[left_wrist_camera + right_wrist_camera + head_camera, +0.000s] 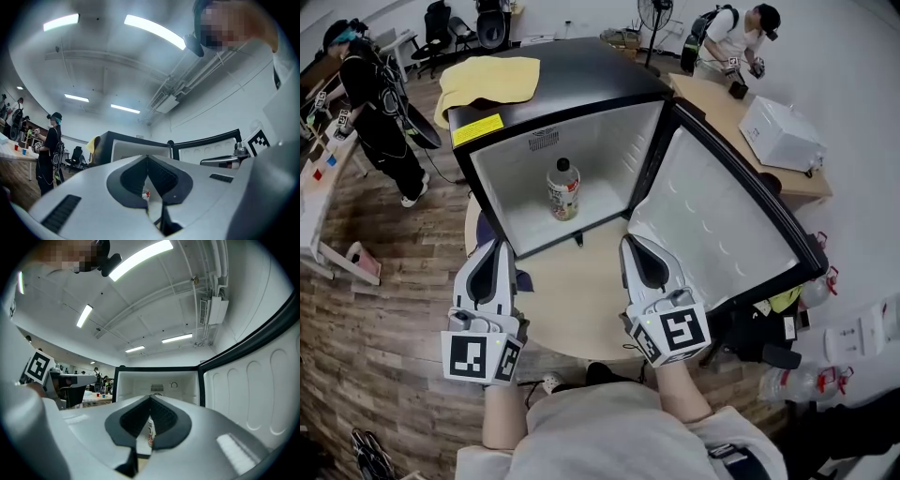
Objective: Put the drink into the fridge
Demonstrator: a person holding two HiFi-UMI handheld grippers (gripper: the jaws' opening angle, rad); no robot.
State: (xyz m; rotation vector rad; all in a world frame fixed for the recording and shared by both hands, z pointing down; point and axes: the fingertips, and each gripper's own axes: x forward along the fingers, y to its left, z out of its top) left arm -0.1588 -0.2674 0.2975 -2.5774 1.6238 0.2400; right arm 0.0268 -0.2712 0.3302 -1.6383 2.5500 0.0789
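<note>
The left gripper (494, 247) (147, 157) has its fingers clenched, tips pressed together, with nothing caught between them. The right gripper (634, 243) (150, 397) is the same: fingers clenched tip to tip and empty.

The bottle (563, 190) stands upright inside the fridge (609, 150), on its floor, towards the back wall. It lies ahead of both pairs of fingers, well apart from the tips, and falls between the two lines they point along, nearer the left pair's side of centre in the head view. In each gripper view a strip of the bottle's label (146, 193) (150, 430) shows through the slit just below the joined tips.

The fridge sits on a round bench (572, 291), and both pairs of fingers hover over the bare bench top in front of the fridge's mouth. The left tips are near the fridge's lower left corner; the right tips are near the foot of the opening, where the door (722, 225) hinges. The door stands wide open, just to the right of the right fingers.

A yellow cloth (487, 80) lies on the fridge's top, far beyond the left fingers.
</note>
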